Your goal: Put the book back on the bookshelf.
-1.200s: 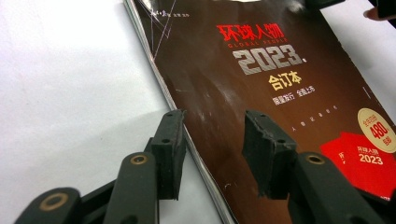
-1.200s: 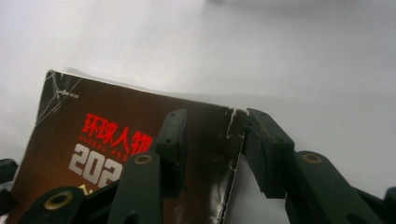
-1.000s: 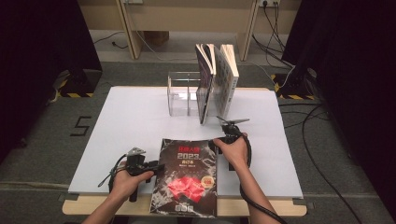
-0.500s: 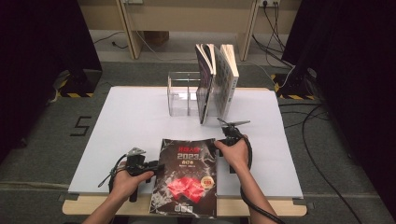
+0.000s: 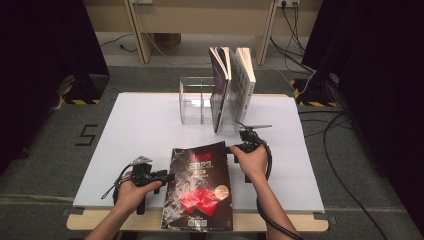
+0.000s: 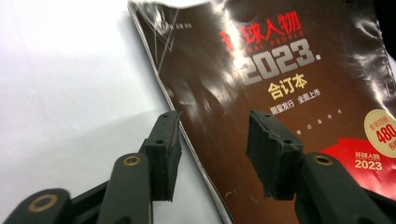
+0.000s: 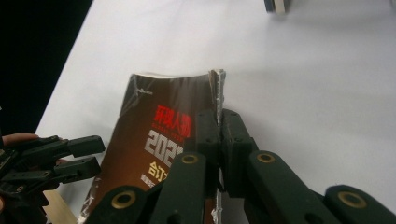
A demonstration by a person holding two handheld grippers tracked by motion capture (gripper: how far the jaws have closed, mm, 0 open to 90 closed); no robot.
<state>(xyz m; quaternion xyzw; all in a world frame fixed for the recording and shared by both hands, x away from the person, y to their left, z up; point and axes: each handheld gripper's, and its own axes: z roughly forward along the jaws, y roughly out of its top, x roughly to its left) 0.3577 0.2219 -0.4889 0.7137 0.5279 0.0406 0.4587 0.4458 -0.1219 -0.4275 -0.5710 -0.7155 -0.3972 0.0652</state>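
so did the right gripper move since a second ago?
Yes. The right gripper, its jaws just closed on the magazine edge, has lifted a little toward the clear rack, raising that edge off the table.

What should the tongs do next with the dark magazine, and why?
Probably lift its right edge a little more. The right tongs have just closed on that edge of the magazine, which curls up off the table. The left tongs stand open at the other edge, and books stand in the clear rack behind.
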